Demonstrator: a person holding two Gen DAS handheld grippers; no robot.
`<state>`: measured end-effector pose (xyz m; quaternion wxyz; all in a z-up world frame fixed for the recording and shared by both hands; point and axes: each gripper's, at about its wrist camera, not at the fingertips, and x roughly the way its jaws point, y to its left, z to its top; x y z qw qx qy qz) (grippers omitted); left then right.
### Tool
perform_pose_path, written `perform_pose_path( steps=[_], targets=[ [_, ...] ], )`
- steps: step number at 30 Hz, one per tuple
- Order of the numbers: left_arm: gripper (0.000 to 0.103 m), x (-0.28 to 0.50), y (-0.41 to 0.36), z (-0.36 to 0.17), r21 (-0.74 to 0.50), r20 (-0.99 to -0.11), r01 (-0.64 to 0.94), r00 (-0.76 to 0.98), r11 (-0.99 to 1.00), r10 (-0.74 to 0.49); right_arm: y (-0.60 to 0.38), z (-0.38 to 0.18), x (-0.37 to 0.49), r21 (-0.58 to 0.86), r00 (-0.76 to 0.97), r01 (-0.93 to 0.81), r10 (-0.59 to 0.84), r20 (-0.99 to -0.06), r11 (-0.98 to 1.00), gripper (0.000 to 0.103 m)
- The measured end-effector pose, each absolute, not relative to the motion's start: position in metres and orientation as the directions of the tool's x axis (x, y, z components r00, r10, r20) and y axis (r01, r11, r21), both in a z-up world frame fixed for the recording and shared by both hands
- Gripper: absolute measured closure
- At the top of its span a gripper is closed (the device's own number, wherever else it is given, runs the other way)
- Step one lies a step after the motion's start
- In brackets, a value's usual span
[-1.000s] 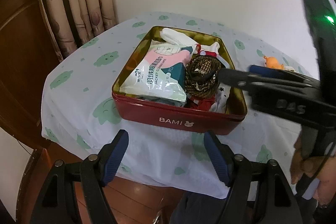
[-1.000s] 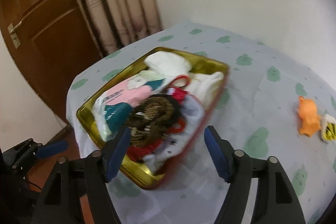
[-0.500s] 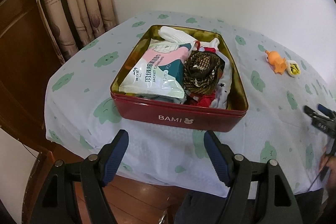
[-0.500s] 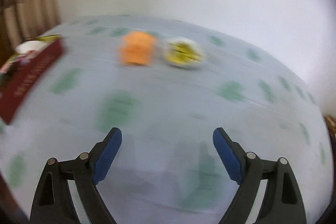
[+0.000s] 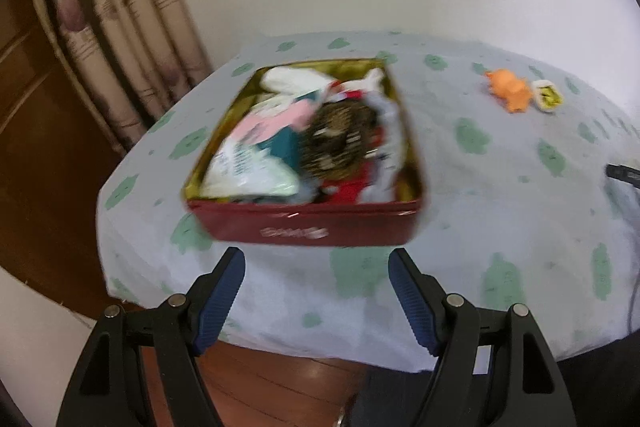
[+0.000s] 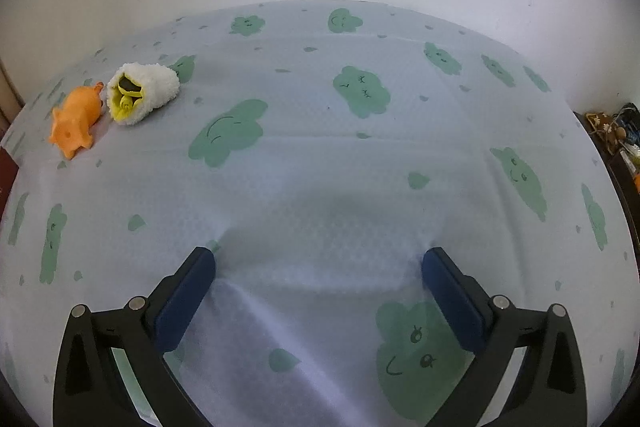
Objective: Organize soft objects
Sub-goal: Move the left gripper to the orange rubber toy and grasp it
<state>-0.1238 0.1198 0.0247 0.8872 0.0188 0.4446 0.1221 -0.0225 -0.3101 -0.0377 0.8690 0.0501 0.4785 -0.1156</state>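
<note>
On the cloth-covered table [image 6: 304, 163] my right gripper [image 6: 318, 263] has just been opening — wide now, nothing between the jaws. Orange toy [image 6: 76, 123] and white fuzzy toy [image 6: 140, 93] sit touching, far left. I'd swing left first — left gripper [image 5: 316, 279] idles, spread and empty, before the red tin [image 5: 308, 227].

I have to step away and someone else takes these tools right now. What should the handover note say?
Left tool: open, empty, hanging before the red tin.
Right tool: jaws just opened wide, nothing between them, tips pressing the tablecloth.
Things: tin already packed with soft items. The orange toy and the white fluffy toy lie side by side on the cloth, outside the tin.
Done: most items are in.
Left: probably those two toys.
</note>
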Motion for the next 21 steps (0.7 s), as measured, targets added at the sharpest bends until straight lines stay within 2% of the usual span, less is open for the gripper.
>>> perform_pose_path(
  steps=[7, 11, 21],
  targets=[
    [0.027, -0.082, 0.066, 0.037, 0.081, -0.805, -0.066, 0.584, 0.994, 0.105, -0.311, -0.039, -0.028, -0.003, 0.529, 0.246, -0.137, -0.838, 0.969, 0.000],
    [0.027, -0.038, 0.034, 0.038, -0.013, -0.835, 0.016, 0.549, 1.000, -0.020, -0.307, -0.040, -0.029, 0.008, 0.536, 0.246, -0.129, -0.835, 0.969, 0.000],
    [0.027, 0.088, -0.007, 0.030, -0.163, -0.876, 0.025, 0.457, 0.986, -0.156, -0.313, -0.036, -0.035, 0.084, 0.585, 0.226, -0.067, -0.808, 0.971, 0.000]
  ],
)
